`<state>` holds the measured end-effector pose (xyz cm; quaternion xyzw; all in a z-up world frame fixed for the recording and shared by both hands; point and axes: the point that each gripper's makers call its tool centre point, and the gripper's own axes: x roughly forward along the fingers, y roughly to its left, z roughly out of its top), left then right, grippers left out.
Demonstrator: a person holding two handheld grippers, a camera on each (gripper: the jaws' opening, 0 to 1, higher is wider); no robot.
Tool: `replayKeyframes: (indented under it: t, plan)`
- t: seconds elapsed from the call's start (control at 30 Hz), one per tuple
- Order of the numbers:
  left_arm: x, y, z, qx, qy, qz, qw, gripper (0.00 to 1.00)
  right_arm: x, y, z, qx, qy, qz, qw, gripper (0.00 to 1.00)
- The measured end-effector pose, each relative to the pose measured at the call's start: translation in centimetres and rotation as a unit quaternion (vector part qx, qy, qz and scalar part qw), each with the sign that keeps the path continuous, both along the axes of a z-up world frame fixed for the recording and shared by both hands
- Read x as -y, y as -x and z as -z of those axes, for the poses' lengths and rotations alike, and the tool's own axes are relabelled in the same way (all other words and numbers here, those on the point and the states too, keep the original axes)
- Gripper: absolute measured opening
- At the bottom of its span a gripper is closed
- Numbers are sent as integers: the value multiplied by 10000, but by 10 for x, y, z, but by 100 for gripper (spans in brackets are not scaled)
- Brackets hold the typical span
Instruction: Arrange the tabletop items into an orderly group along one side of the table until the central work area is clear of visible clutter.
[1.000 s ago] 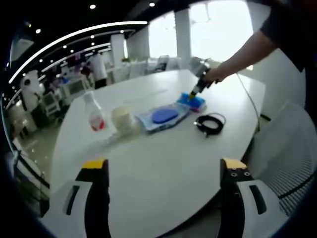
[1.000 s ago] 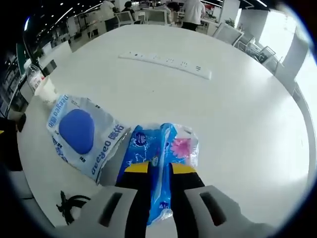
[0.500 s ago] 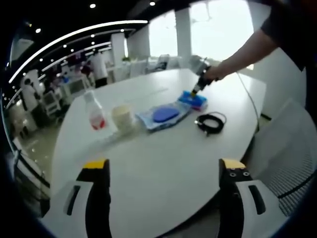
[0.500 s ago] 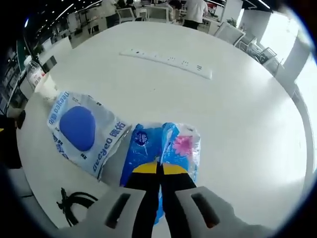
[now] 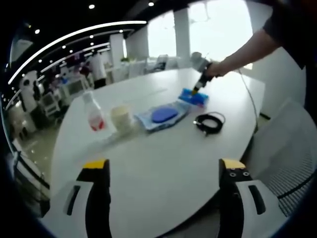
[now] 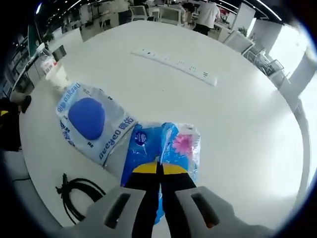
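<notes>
Right gripper [image 6: 159, 170] is clenched on the blue packet [image 6: 163, 148], which spreads toward 12 o'clock from its tips on the white surface [image 6: 237, 124]. At 10 o'clock lies a pouch [image 6: 91, 121]; at 8 o'clock, a black cable [image 6: 79, 196]. Left gripper [image 5: 163, 171] hangs released over the near surface, with a bottle [image 5: 93, 113] and cup [image 5: 121, 118] at 11 o'clock.

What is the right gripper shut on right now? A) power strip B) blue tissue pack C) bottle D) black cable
B: in the right gripper view the right gripper has its jaws closed together on the blue tissue pack; the black cable lies apart on the table.
</notes>
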<state>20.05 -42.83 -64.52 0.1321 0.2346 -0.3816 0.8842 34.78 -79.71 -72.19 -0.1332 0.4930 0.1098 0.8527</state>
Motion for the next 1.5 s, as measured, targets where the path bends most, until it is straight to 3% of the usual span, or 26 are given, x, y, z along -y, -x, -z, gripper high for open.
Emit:
replayKeyframes:
  t: [0.53,0.93,1.1,1.33,1.5]
  plan:
    - [-2,0,0,13,6,-57,10000,87,-4,5,-13,-58,335,-985,9946,0]
    - [-4,0,2,1,-62,-61,10000,86,1,10,-17,-262,716,-1903,9788,0]
    - [-4,-1,2,14,-86,-80,9999,86,3,13,-16,-283,951,-2405,9656,0]
    - [-5,-1,3,20,-128,-84,9999,85,4,15,-15,-286,1348,-3204,9372,0]
    - [-6,-1,3,11,-143,-100,9998,85,5,14,-12,-323,1559,-3755,9130,0]
